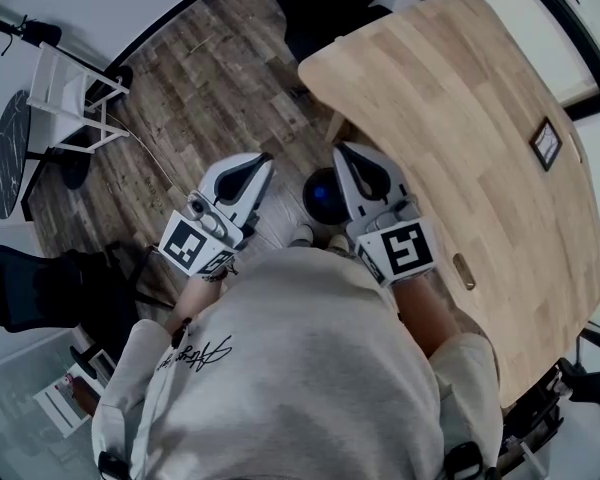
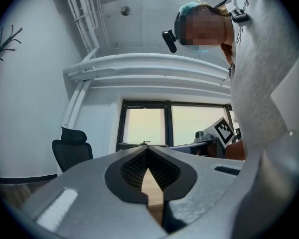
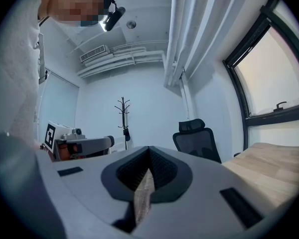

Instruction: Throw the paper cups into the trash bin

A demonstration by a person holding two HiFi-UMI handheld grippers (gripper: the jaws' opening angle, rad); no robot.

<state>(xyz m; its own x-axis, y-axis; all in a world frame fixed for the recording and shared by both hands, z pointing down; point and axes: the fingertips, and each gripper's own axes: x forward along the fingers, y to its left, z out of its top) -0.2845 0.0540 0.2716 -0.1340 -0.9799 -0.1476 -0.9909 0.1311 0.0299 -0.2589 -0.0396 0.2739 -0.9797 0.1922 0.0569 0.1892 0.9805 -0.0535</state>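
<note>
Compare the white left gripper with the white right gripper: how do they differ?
The left gripper hangs over the dark plank floor; the right gripper sits by the edge of the light wooden table. In the head view the left gripper points up-right, the right gripper up-left. Both have jaws shut on nothing.

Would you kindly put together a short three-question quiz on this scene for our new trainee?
1. True or false: the left gripper and the right gripper both have their jaws shut and empty.
2. The wooden table lies nearer to: A) the left gripper B) the right gripper C) neither.
3. What colour is the office chair?
Key: 1 true; 2 B; 3 black.
</note>
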